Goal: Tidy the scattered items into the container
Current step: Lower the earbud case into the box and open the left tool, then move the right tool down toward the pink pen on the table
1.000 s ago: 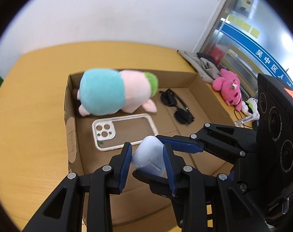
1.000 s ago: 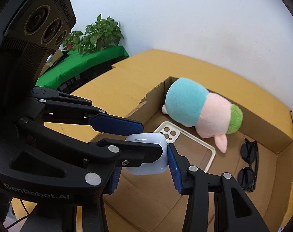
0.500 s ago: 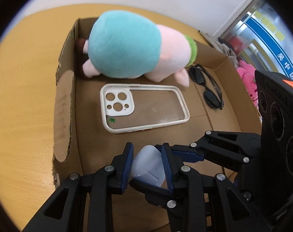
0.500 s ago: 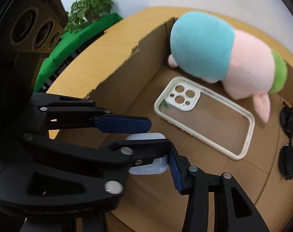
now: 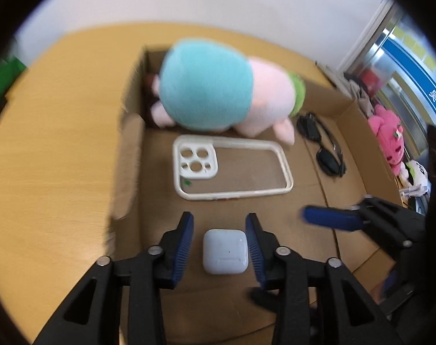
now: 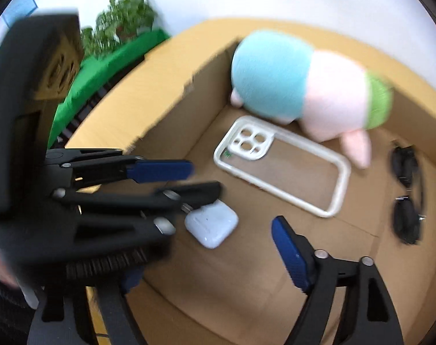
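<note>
White wall behind, yellow wooden surface (image 5: 53,155) underneath, and a shallow cardboard box (image 5: 128,155) sitting on it w/ pretty much everything already inside.

Earbud case (image 5: 225,251), white, lies flat on the box floor at abt 6 o'clock in the left wrist view, right between the left gripper (image 5: 219,243) jaws. Those jaws have just been opening, and there's a visible gap on both sides of the case, so nothing's pressing on it. Right gripper (image 6: 218,264) jaws have just been opening too and stand wide; the case (image 6: 211,224) sits on the cardboard between them, touching neither pad afaict. One right finger (image 6: 289,254) is sharp at 5 o'clock, the other is mostly hidden behind the left gripper's black frame.

Rest of the box: clear phone case (image 5: 230,169) w/ white rim just past the earbud case, toward 12. Plush toy (image 5: 218,86) (teal, pink, green) at the far wall, its foot nearly at the phone case corner. Black sunglasses (image 5: 324,149) folded at abt 2 o'clock.

Outside the box at 3 o'clock a pink plush (image 5: 387,138) on the surface. Green plant (image 6: 123,20) at 11 o'clock in the right wrist view. Both views kinda blurry.
</note>
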`<state>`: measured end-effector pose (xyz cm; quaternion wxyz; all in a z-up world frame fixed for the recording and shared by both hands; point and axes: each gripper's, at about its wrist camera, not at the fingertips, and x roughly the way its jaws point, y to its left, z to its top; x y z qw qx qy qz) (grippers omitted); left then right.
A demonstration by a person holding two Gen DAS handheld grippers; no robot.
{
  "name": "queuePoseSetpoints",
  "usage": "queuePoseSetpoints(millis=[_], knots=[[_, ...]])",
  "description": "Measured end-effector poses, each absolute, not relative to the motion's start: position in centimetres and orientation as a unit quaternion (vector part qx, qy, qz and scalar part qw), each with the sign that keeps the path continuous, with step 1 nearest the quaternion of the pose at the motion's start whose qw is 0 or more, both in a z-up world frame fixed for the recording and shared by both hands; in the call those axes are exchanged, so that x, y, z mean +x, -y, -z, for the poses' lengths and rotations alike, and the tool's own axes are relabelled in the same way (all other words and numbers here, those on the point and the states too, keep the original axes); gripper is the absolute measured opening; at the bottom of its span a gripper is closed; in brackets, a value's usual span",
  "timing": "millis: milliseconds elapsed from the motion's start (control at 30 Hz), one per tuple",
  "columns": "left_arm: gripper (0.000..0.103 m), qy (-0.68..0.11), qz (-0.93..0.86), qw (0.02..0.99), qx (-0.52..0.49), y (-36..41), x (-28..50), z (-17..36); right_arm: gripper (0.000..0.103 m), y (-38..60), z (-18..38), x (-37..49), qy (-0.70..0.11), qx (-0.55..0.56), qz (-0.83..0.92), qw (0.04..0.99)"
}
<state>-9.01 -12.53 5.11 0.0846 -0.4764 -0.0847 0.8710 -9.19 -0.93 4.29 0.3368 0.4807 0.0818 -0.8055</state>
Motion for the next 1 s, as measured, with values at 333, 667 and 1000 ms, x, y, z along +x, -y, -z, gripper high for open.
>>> queuePoseSetpoints(millis=[333, 667, 1000], knots=[[0.078, 0.012, -0.949, 0.039, -0.313, 6.9, 2.8, -11.1, 0.102, -7.4, -7.9, 0.1, -0.071, 0.372, 0.897, 0.230], [0.078, 0.004, -0.955, 0.028, -0.295, 3.5, 7.1, -11.2, 0.102, -10.1, -9.3, 4.6, -0.087, 0.324, 0.920, 0.202], [0.079, 0.008, -0.954, 0.026, -0.298, 2.5, 8.9, -10.5, 0.102, -11.6, -8.8, 6.7, -0.085, 0.323, 0.924, 0.187]])
